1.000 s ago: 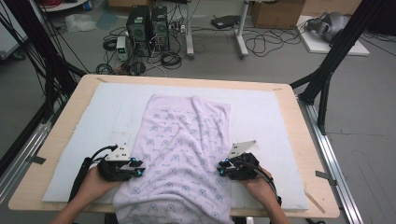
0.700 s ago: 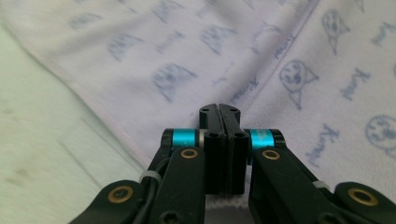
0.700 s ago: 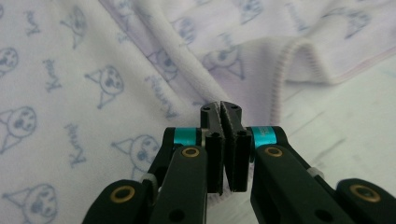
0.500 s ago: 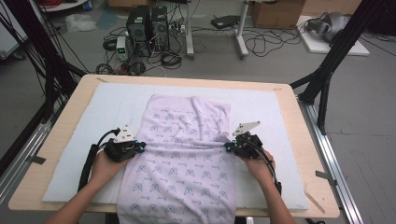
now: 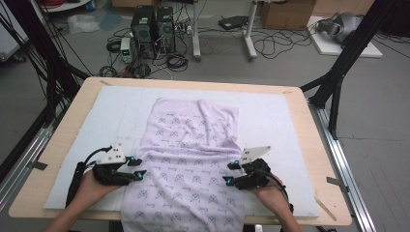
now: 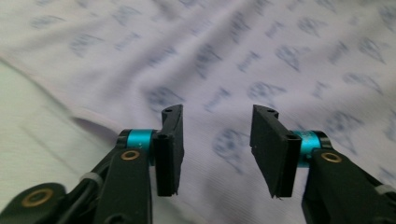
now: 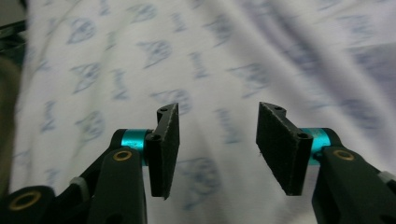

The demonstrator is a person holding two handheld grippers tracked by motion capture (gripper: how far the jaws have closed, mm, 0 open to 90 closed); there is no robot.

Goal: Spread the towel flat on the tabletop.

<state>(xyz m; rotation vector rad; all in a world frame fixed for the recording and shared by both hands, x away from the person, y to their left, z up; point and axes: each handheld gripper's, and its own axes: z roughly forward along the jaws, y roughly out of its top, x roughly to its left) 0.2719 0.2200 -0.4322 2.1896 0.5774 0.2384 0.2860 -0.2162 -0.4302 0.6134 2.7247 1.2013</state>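
A lilac cloth (image 5: 188,159) with a blue print lies lengthwise on the white mat (image 5: 270,121), and its near end hangs over the table's front edge. My left gripper (image 5: 137,167) sits at the cloth's left edge. It is open, its jaws having just been opening, with nothing between them. My right gripper (image 5: 230,173) is at the cloth's right edge, likewise just opened and holding nothing. In the left gripper view the left gripper (image 6: 218,110) hovers over the cloth (image 6: 233,56). In the right gripper view the right gripper (image 7: 219,108) does the same over the cloth (image 7: 196,51).
The mat covers most of a wooden table (image 5: 314,145). Bare mat lies to either side of the cloth. Black frame legs (image 5: 338,72) stand at the table's right and left. Computers (image 5: 150,24) and cables lie on the floor beyond the far edge.
Both grippers were shut on the cloth's side edges and moved forward with them. They have since drawn back toward the person and opened, letting the cloth go.
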